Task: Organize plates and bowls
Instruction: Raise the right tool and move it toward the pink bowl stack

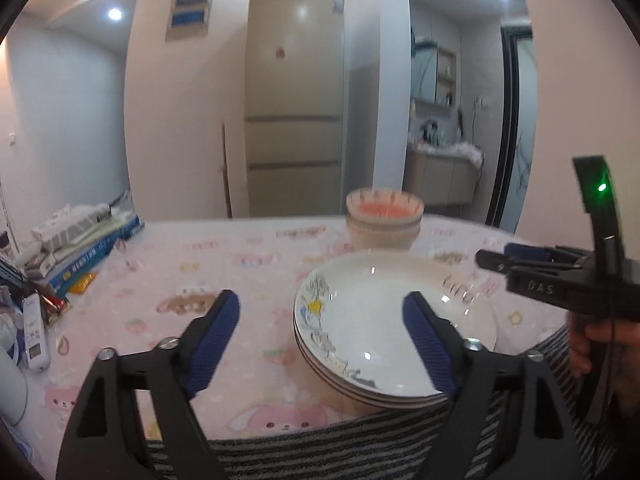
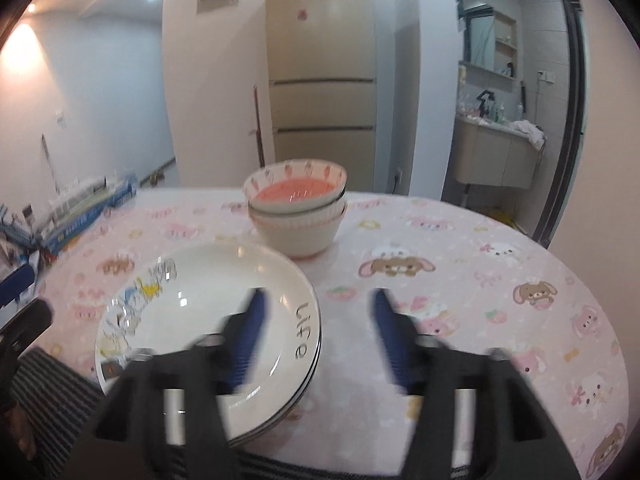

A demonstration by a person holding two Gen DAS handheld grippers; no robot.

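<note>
Plates (image 1: 384, 344) sit stacked under our claws — the left claw (image 1: 322, 320) wide and empty, the right claw (image 2: 318, 340) likewise spread, gripping nothing. Beyond them, nested bowls (image 2: 298, 216) stand on the pink-clothed counter (image 2: 460, 280) — just behind the plates.

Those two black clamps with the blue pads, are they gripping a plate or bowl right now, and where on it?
Nothing is held. The left gripper and right gripper both stand open above the stack of plates, their pads touching nothing. The stacked bowls sit untouched behind.
</note>
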